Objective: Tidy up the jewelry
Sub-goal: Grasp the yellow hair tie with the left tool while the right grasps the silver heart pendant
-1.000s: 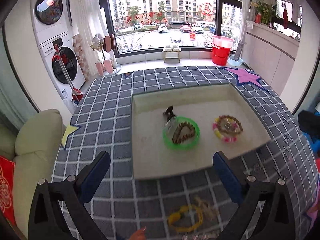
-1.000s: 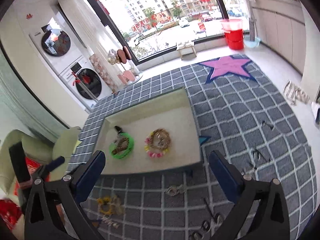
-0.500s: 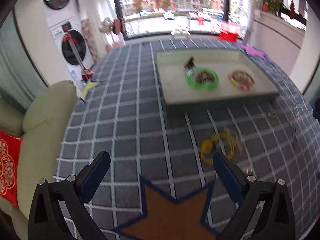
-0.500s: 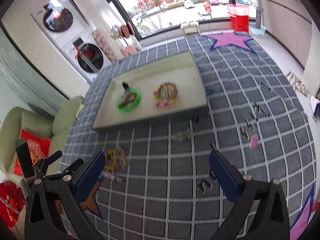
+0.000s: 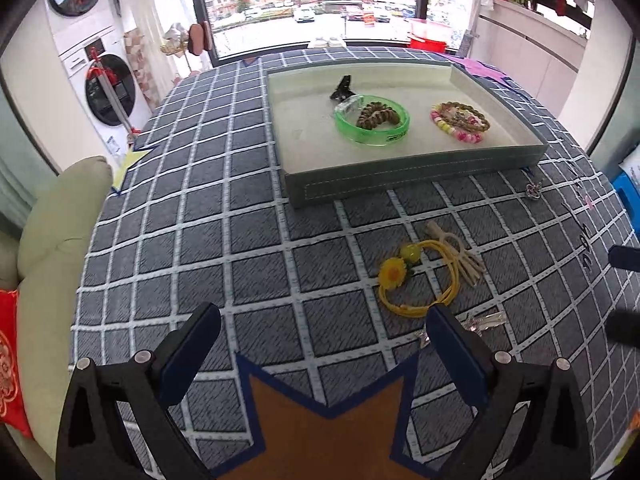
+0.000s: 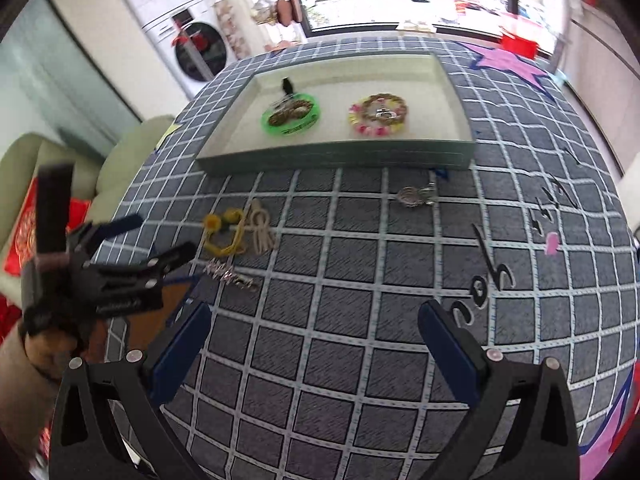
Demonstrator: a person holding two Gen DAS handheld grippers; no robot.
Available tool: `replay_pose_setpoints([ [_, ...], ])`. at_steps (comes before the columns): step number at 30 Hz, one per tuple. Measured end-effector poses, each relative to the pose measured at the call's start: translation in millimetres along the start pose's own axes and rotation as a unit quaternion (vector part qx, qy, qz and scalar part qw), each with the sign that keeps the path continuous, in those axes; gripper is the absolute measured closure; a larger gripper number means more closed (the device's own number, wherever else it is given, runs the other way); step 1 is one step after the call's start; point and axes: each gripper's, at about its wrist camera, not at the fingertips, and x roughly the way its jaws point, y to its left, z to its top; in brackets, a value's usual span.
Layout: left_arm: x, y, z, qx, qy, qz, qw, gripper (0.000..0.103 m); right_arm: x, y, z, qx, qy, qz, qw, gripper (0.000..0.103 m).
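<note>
A grey tray (image 5: pixel 416 178) with a cream lining stands on the checked cloth. In it lie a green bangle (image 5: pixel 373 122) around a brown bead bracelet, a black clip, and a pink and yellow bead bracelet (image 5: pixel 460 122). On the cloth before the tray lie a yellow flower hair tie (image 5: pixel 416 276), a beige tassel (image 5: pixel 456 252) and a small silver piece (image 5: pixel 486 320). My left gripper (image 5: pixel 322 352) is open and empty, low over the cloth, left of the hair tie. My right gripper (image 6: pixel 314 344) is open and empty; the hair tie (image 6: pixel 224 232), a silver chain (image 6: pixel 230 274) and a silver pendant (image 6: pixel 416 196) show ahead.
Small dark earrings (image 6: pixel 486 280) and a pink piece (image 6: pixel 552 242) lie on the cloth at the right. A green sofa with a red cushion (image 5: pixel 12 364) is at the left. An orange star patch (image 5: pixel 324 436) lies under my left gripper. My left gripper (image 6: pixel 116 276) shows in the right wrist view.
Both grippers have pulled back from the tray and dropped closer to the cloth. The loose jewelry before the tray now lies just ahead of them. Both stay open.
</note>
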Motion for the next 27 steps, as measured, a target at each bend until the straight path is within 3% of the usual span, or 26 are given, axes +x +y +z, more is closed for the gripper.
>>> replay_pose_setpoints([
  [5,8,-4,8,0.006,0.005,-0.010,0.9999,0.000,6,6,1,-0.016,0.001,-0.013,1.000,0.003],
  [9,14,-9,12,0.017,0.007,-0.013,0.9998,0.000,10,-12,9,0.017,-0.001,-0.034,0.999,0.005],
  [15,26,-18,15,0.024,0.023,-0.018,0.9993,0.012,23,-38,25,0.056,-0.001,-0.061,0.997,0.012],
  [20,31,-20,16,0.026,0.021,-0.023,0.9992,0.013,39,-48,37,0.066,-0.003,-0.083,0.994,0.018],
  [27,27,-26,17,0.036,0.018,-0.041,0.9983,0.032,58,-52,53,0.066,-0.006,-0.105,0.992,0.023],
])
